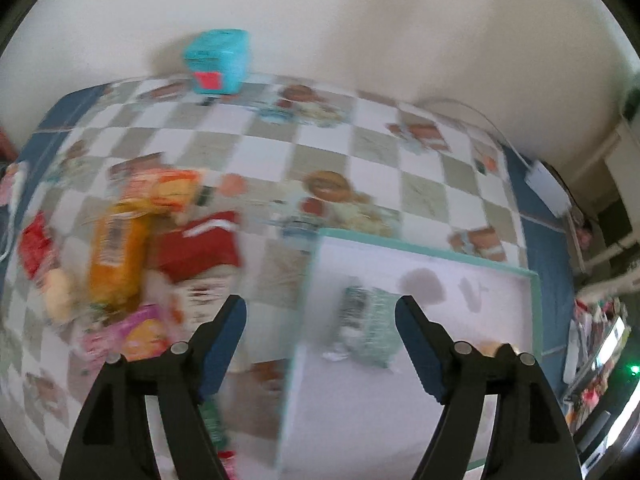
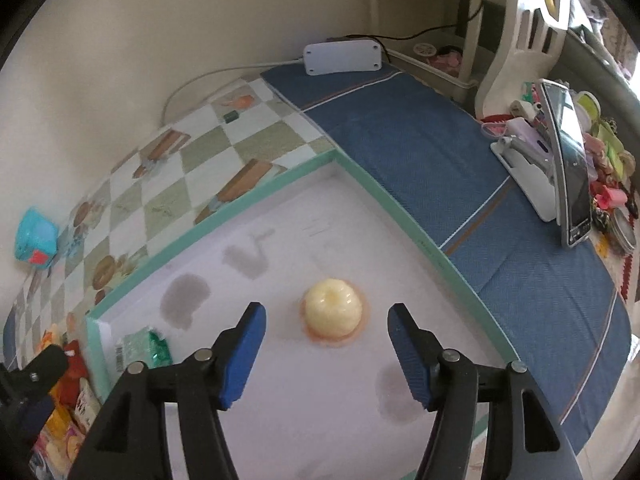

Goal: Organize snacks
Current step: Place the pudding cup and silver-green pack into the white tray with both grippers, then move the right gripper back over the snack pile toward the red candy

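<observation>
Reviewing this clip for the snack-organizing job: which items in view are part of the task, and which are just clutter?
Part of the job:
- shallow box with teal rim
- pale jelly cup inside it
- green packet inside it
- snack pile on the checkered cloth

Just lying about:
- teal toy box
- white power adapter
- phone on stand
- hair accessories

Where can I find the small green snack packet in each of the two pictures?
Left wrist view: green snack packet lies low of centre, inside the tray, between the claw's fingers.
Right wrist view: the packet lies at lower left, in the tray's near corner.
Shared landmark: the tray's green rim.
</observation>
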